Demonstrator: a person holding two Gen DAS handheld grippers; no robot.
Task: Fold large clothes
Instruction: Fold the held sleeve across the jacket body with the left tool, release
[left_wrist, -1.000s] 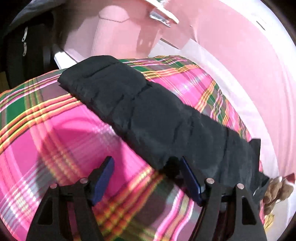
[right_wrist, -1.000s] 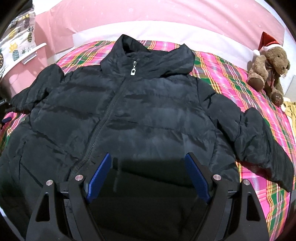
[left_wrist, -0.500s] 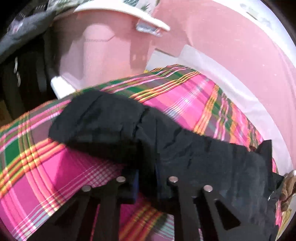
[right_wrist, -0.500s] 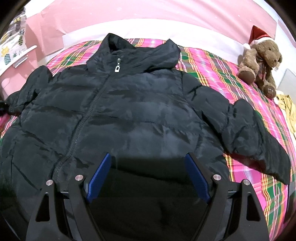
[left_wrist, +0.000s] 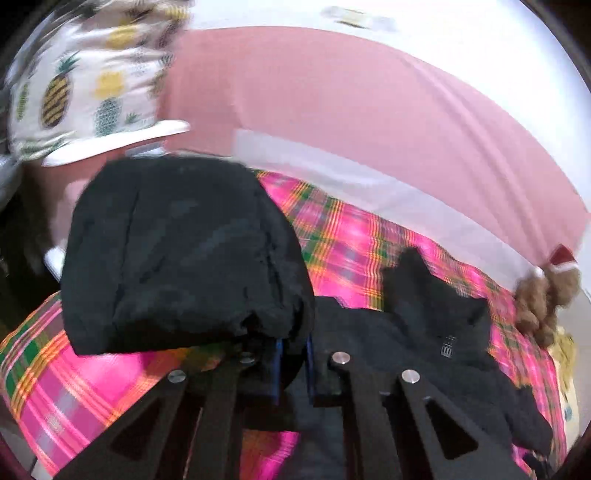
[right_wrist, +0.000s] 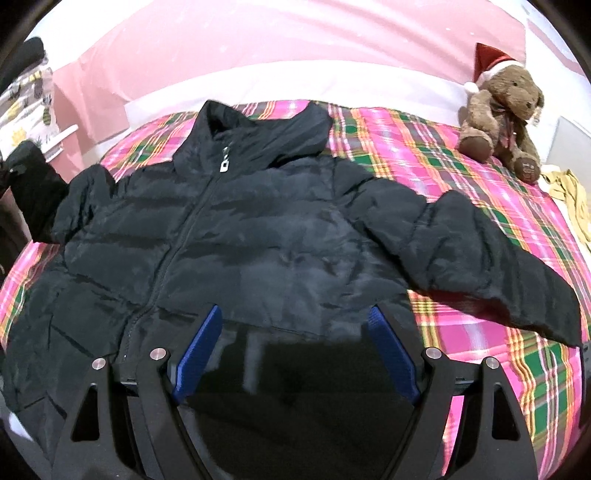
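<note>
Surface: plaid bedspread (right_wrist: 424, 155), pink wall behind, teddy bear (right_wrist: 502, 110) at the far right corner.
Jacket: black jacket (right_wrist: 240, 229) lies flat, zipped, collar away from me.
Left gripper (left_wrist: 291, 365): my jaws are clamped on the left sleeve (left_wrist: 177, 251), lifted clear of the bed.
Right gripper (right_wrist: 295, 354): jaws wide apart, holding nothing, over the hem.
Key relation: jacket body lies to the right of my left jaws; the sleeve must cross inward.

No writing is legible; markings on the teddy bear's foot (right_wrist: 529, 170) are too blurred.
</note>
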